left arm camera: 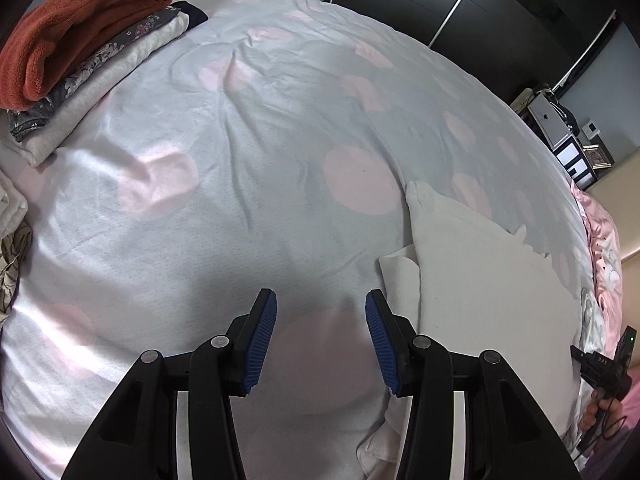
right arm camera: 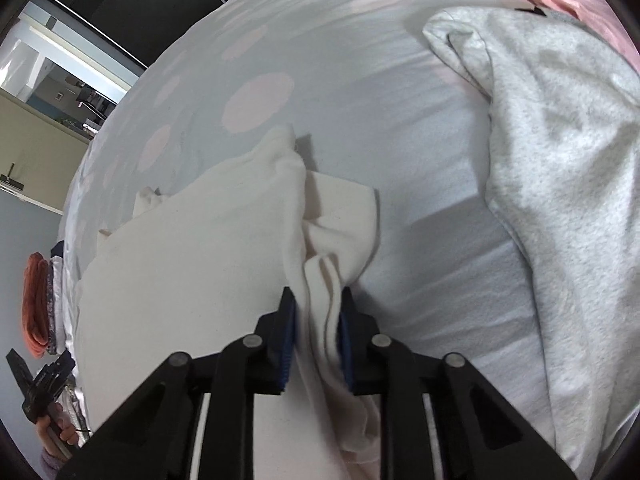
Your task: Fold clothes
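The right tool (right arm camera: 316, 312) is pinching a bunched edge of the cream garment (right arm camera: 192, 248), which is lying on the spotted bed cover (left arm camera: 248, 128); the left tool (left arm camera: 321, 320) is hovering spread over the cover beside it

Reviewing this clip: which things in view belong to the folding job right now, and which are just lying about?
In the job:
- white garment, pinched in the right gripper
- left gripper, open over the bed
- grey sweatshirt, unfolded
- stack of folded clothes

Lying about:
- polka-dot duvet
- pink satin pillow
- black wardrobe
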Demonstrator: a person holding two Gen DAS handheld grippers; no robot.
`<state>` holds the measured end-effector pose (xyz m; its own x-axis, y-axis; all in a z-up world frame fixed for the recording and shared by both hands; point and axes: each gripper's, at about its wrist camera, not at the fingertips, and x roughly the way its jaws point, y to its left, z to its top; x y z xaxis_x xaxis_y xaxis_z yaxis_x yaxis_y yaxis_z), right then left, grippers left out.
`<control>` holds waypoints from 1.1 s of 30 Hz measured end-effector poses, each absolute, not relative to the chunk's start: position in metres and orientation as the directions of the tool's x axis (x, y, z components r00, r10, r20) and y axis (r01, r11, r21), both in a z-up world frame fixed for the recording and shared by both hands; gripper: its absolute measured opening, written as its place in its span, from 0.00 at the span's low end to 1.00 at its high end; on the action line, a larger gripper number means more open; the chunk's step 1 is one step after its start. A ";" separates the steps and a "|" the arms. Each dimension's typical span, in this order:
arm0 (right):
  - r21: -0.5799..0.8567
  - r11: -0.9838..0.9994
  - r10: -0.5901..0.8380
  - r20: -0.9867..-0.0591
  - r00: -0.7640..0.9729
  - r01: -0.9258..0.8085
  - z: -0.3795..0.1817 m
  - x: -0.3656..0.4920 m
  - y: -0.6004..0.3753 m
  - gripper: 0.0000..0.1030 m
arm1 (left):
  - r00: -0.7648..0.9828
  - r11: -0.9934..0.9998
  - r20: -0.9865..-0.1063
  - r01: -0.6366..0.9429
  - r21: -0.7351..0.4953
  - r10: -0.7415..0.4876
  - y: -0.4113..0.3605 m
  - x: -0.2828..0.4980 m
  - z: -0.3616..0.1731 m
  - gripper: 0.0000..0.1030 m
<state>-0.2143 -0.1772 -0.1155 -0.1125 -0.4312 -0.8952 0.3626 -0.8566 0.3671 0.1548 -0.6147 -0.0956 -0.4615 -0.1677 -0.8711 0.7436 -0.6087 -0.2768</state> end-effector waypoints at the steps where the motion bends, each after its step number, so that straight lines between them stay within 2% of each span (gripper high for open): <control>1: 0.353 -0.862 -0.419 -0.900 -0.119 0.364 -0.113 -0.213 -0.179 0.16 | -0.465 -0.609 -0.869 0.743 -0.278 -0.170 -0.615 0.156 -0.095 0.47; 11: 0.302 -0.862 -0.404 -0.894 -0.193 0.407 -0.036 -0.187 -0.203 0.14 | -0.510 -0.597 -0.845 0.733 -0.327 -0.162 -0.617 0.164 -0.083 0.47; 21: 0.234 -0.821 -0.401 -0.886 -0.233 0.521 0.043 -0.135 -0.293 0.14 | -0.553 -0.603 -0.819 0.708 -0.367 -0.151 -0.616 0.170 -0.073 0.47; 28: 0.235 -0.763 -0.424 -0.885 -0.192 0.602 0.058 -0.090 -0.380 0.14 | -0.591 -0.591 -0.794 0.694 -0.412 -0.140 -0.619 0.182 -0.067 0.47; 33: 0.255 -0.724 -0.426 -0.896 -0.125 0.642 0.038 -0.056 -0.438 0.14 | -0.619 -0.569 -0.776 0.682 -0.459 -0.117 -0.625 0.186 -0.068 0.47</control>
